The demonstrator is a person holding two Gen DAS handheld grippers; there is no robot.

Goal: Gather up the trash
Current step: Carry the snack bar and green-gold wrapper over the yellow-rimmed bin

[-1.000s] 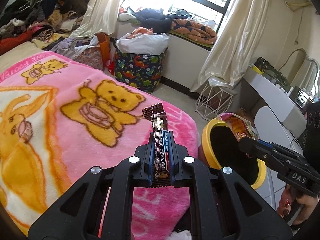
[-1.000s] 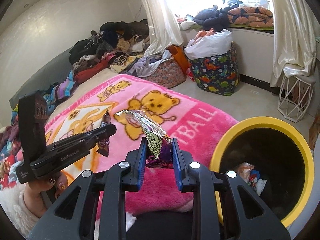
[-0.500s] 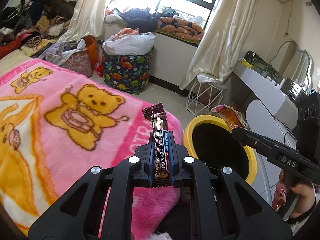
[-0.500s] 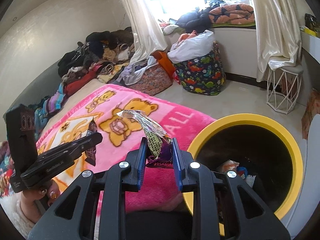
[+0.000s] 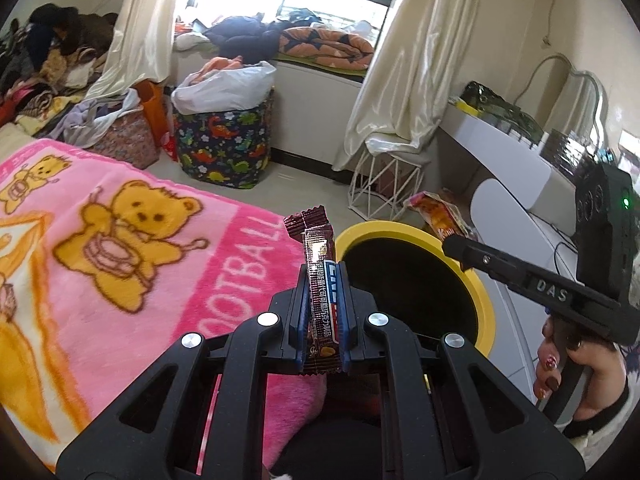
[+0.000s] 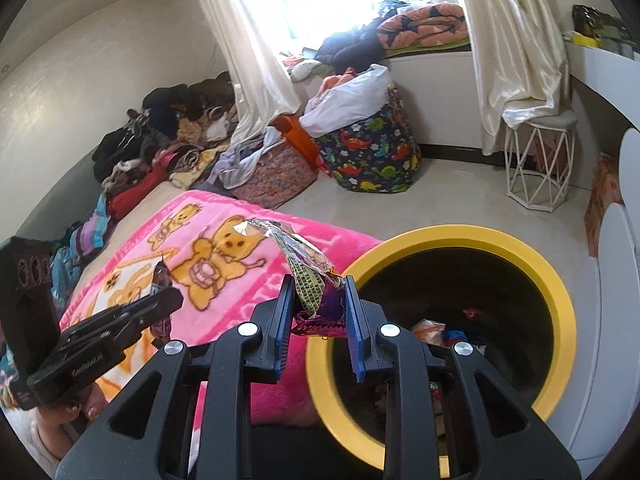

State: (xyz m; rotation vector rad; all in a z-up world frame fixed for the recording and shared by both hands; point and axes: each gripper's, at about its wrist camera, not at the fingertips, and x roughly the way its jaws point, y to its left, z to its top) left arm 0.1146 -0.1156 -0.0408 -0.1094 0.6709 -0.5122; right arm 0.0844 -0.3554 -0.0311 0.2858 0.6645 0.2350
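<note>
My left gripper [image 5: 323, 280] is shut on a brown snack-bar wrapper [image 5: 318, 276] that stands upright between its blue pads, over the edge of the pink bear blanket [image 5: 120, 240]. My right gripper [image 6: 318, 296] is shut on a crumpled foil wrapper [image 6: 298, 256], just left of the yellow-rimmed trash bin [image 6: 452, 236]. That bin [image 5: 404, 228] lies right of the left gripper and holds several wrappers [image 6: 430, 326] at its bottom. Each gripper shows in the other's view: the right one [image 5: 460, 244] with its wrapper [image 5: 438, 212] by the bin's far rim, the left one [image 6: 160, 300] over the blanket.
A dinosaur-print hamper [image 5: 224, 140] and a floral basket [image 6: 272, 176] stand on the floor ahead. A white wire stool [image 6: 538, 168] sits under the curtain. A white desk [image 5: 508, 156] runs along the right wall. Clothes [image 6: 160, 144] are piled at the bed's far end.
Both grippers have moved right across the blanket toward the bin, each still holding its wrapper. The bin now sits closer and larger in both views.
</note>
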